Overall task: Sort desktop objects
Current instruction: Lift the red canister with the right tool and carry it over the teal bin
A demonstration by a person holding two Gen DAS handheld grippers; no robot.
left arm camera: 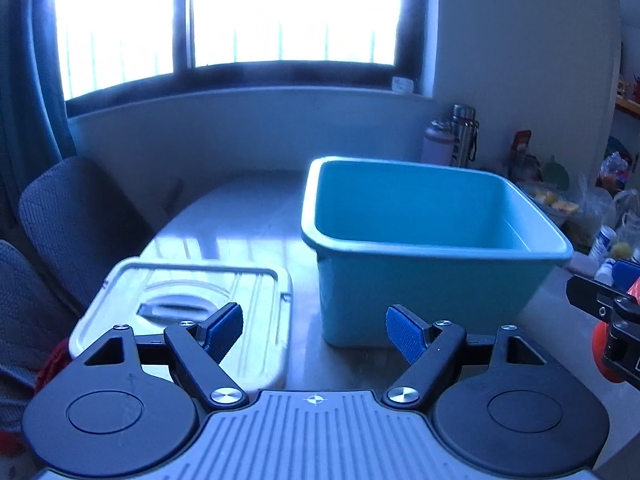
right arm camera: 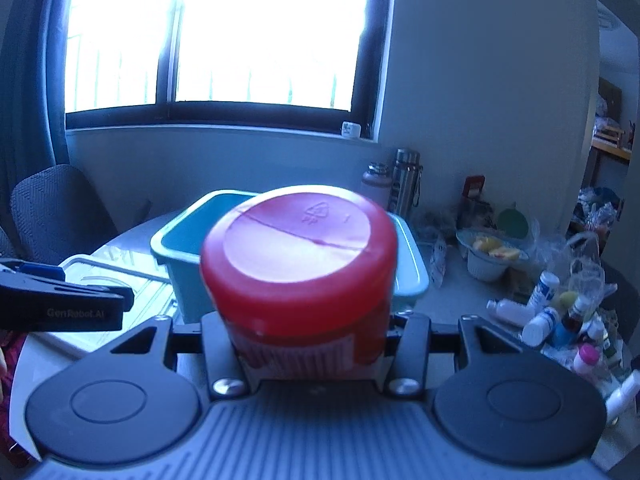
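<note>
My right gripper (right arm camera: 308, 336) is shut on a red jar (right arm camera: 300, 264) with a red lid, held up in front of the teal plastic bin (right arm camera: 176, 240). The jar hides the fingertips and much of the bin. My left gripper (left arm camera: 314, 330) is open and empty, low over the table, just in front of the teal bin (left arm camera: 432, 280), which looks empty inside. The right gripper (left arm camera: 612, 320) with the jar shows at the right edge of the left wrist view. The left gripper (right arm camera: 60, 300) shows at the left edge of the right wrist view.
A white lidded box (left arm camera: 192, 304) lies left of the bin. Several small bottles (right arm camera: 544, 316) and bags of clutter crowd the table's right side. Two flasks (right arm camera: 400, 184) stand by the wall. Grey chairs (left arm camera: 72, 220) stand at the left.
</note>
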